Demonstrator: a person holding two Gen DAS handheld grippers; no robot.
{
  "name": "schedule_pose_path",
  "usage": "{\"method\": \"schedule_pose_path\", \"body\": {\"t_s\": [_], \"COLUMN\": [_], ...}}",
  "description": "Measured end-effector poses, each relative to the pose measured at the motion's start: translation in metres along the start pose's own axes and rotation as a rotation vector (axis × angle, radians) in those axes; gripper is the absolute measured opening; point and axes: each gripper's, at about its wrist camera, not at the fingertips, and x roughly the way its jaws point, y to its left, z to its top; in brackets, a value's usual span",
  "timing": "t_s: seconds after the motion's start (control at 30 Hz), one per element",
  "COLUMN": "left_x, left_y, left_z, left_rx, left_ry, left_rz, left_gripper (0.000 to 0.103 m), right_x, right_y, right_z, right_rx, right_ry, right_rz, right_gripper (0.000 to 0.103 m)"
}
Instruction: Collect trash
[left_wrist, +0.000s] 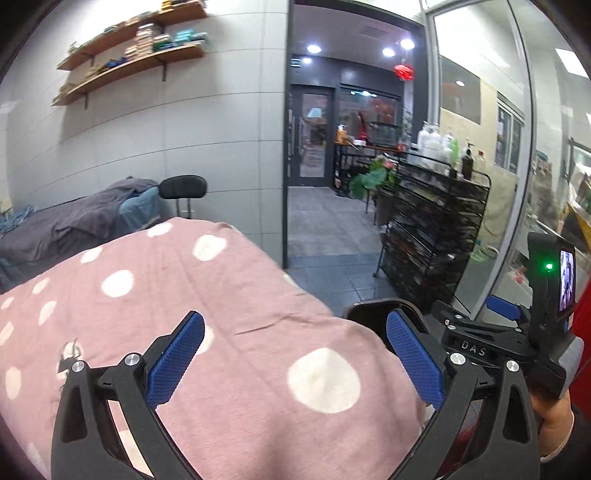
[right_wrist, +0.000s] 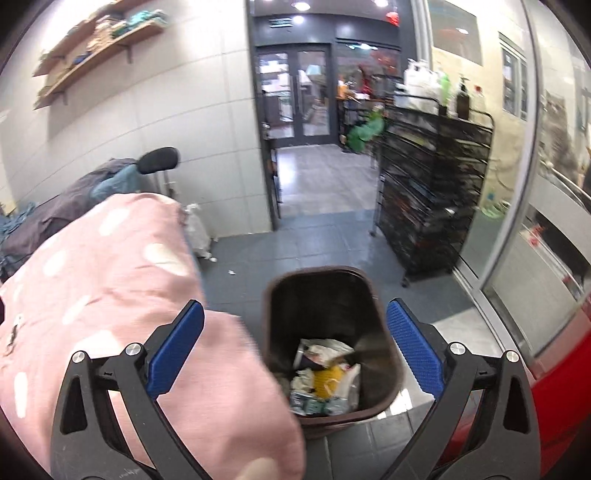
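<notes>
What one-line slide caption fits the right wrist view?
Right gripper open and empty above a dark bin of trash, beside the pink polka-dot bedding.

Dark brown bin (right_wrist: 328, 291) stands upright on the floor, crumpled trash (right_wrist: 325, 376) inside.

We see the dark plastic trash bin (right_wrist: 328, 295), crumpled wrappers (right_wrist: 325, 376) inside, right of the pink dotted bed cover (right_wrist: 110, 295); the black wire rack (right_wrist: 436, 192) probably stands behind.

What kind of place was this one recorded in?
Probably a massage or beauty treatment room: a padded bed under a pink polka-dot cover, a black wire trolley topped with pump bottles, and wooden wall shelves.
</notes>
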Motion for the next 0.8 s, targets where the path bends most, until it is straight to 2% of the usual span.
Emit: {"method": "schedule_pose_path", "body": {"t_s": [0.1,0.27,0.5,0.8], "left_x": [-0.01,-0.031,-0.046,-0.057], "left_y": [0.014,0.034,0.053,0.059], "left_z": [-0.002,-0.01,-0.02,-0.022], "left_rx": [-0.034,-0.073,-0.104,-0.121], "left_ry": [-0.02,-0.068,-0.079,-0.11], "left_rz": [0.049,0.116,0.203,0.228], "left_gripper": [0.097,0.097,0.097,0.097], "right_x": [-0.012,-0.036,-0.065,-0.088], "right_y": [0.019,0.047,0.063,0.068], "right_z": [0.001,-0.002,-0.01,-0.019], "right_rx": [-0.02,-0.076,-0.111,-0.114], "right_ry": [-0.035,-0.116,-0.191,-0.23], "right_rz": [0.033,0.037,0.047,0.066], "right_gripper": [0.097,0.097,0.097,0.097]}}
